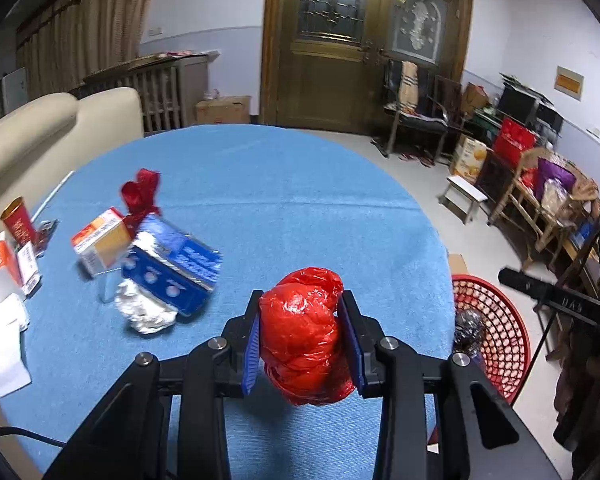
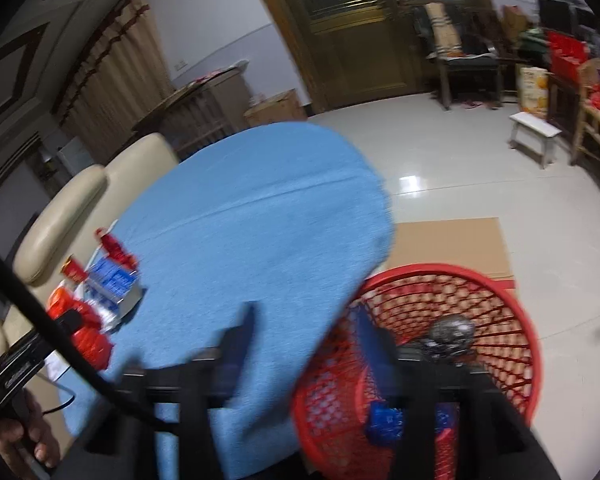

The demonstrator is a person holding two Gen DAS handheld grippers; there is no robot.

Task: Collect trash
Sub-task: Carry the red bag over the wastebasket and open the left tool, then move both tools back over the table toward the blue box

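A crumpled red plastic bag [image 1: 306,336] is clamped in the left gripper [image 1: 303,312] above the table [image 1: 284,200], beside the red basket [image 1: 496,332], presumably for disposal there. The right gripper [image 2: 304,332] is spread empty at the basket's rim.

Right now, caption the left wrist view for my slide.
Left gripper clamps crumpled red plastic bag above blue table.

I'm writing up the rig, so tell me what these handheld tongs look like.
The left tongs are matte black linkage arms with round silver bolt heads and flat blue pads inside each finger. The right tongs look the same black with blue pads, though blurred. A black cable crosses the right view.
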